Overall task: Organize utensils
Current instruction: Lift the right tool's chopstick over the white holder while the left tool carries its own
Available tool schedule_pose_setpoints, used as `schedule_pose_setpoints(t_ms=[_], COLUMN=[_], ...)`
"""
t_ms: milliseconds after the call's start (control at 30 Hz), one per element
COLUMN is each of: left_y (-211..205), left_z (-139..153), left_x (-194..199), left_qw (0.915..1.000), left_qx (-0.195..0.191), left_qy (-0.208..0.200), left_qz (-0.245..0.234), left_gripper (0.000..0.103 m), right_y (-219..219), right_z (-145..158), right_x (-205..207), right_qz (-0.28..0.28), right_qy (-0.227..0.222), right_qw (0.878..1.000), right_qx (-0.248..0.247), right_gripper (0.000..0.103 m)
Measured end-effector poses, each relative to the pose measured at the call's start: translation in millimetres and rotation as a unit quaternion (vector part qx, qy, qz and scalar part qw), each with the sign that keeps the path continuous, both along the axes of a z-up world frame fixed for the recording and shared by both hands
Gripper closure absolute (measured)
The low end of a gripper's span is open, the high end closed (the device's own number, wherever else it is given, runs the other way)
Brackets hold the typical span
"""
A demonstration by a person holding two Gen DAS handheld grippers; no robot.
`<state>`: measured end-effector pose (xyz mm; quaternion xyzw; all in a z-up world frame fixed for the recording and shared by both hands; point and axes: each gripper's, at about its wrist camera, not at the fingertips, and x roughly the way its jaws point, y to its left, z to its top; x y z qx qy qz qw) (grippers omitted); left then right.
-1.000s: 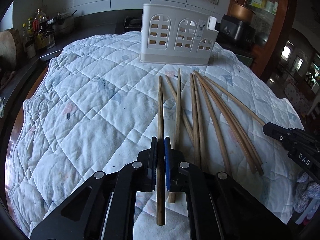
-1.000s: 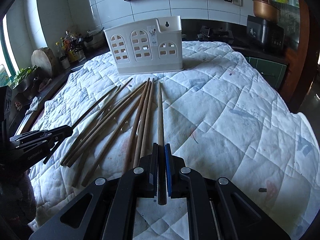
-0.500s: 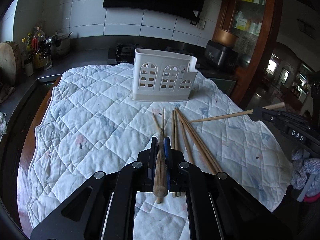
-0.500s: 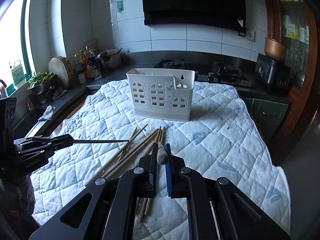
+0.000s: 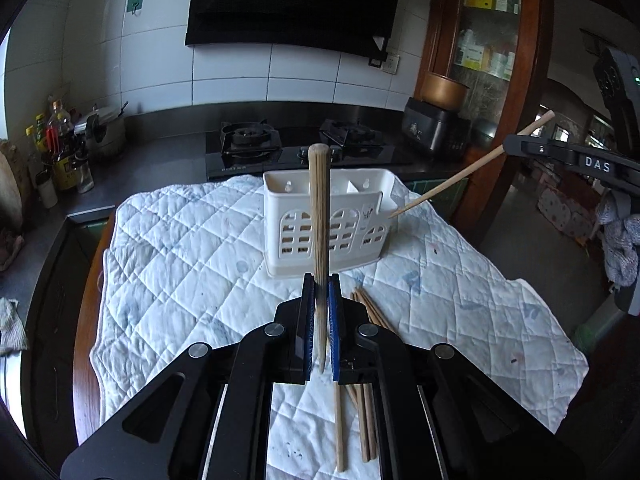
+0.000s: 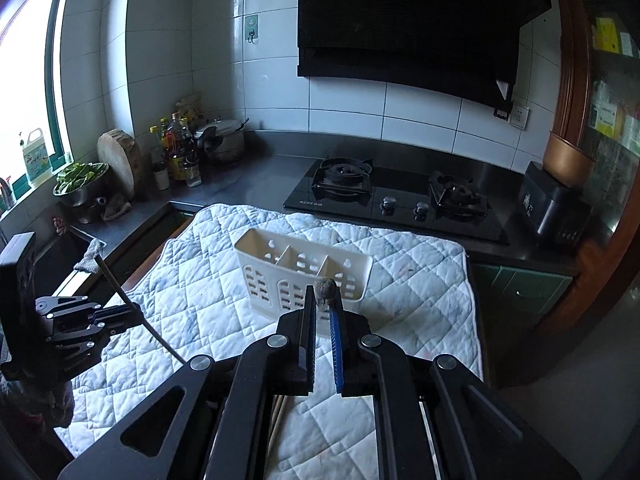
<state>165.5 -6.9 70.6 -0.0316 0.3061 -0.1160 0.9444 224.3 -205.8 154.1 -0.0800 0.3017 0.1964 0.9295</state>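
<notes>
Two grippers are in view, each clamped on one chopstick. Left gripper (image 5: 319,320): jaws closed to the width of a chopstick (image 5: 319,240), which stands near upright between the blue pads (image 5: 333,324), thick end up, thin end down behind the jaws. From the right wrist view the same stick appears dark and slanted across the left gripper (image 6: 120,312). Right gripper (image 6: 323,320): jaws nearly closed on a second chopstick (image 6: 325,290), seen end-on at the fingertips. From the left wrist view this second stick (image 5: 468,168) slants down from the right gripper (image 5: 520,145), its thin tip at the right end of the holder (image 5: 332,220), at rim height; whether it touches cannot be told. Holder: white, three compartments, standing upright on the quilted cloth (image 5: 180,260). Several loose chopsticks (image 5: 366,400) lie on the cloth, just behind the left gripper. Stove (image 6: 396,196) stands beyond the cloth.
</notes>
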Motion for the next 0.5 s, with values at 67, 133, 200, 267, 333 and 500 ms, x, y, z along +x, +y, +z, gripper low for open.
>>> schedule_pose_setpoints(t_ms=[67, 133, 200, 267, 333, 500], left_y=[0.1, -0.9, -2.7, -5.2, -8.0, -11.5], left_z=[18.5, 39.8, 61.8, 80.7, 94.6, 109.3], left_x=[10.8, 22.0, 33.1, 45.2, 58.8, 95.1], left_qw=[0.9999, 0.9994, 0.9983, 0.9967, 0.9949, 0.9917], left_qx=[0.001, 0.003, 0.01, 0.016, 0.02, 0.015], left_qy=[-0.014, -0.033, -0.058, -0.08, -0.098, -0.124], left_qz=[-0.005, -0.005, -0.001, 0.004, 0.01, 0.032], left_gripper=[0.098, 0.098, 0.098, 0.098, 0.098, 0.098], right_y=[2.3, 5.9, 9.9, 13.5, 17.1, 22.2], right_z=[6.7, 8.5, 7.1, 0.6, -8.0, -25.2], right_x=[17.3, 33.1, 46.6, 59.8, 69.5, 83.2], right_qz=[-0.01, -0.016, -0.02, -0.017, -0.018, -0.013], right_qy=[-0.002, 0.0, 0.004, 0.018, 0.025, 0.044], right_qw=[1.0, 1.0, 0.999, 0.999, 0.999, 0.998], right_qx=[-0.014, -0.026, -0.034, -0.035, -0.044, -0.046], right_gripper=[0.096, 0.096, 0.096, 0.096, 0.096, 0.096])
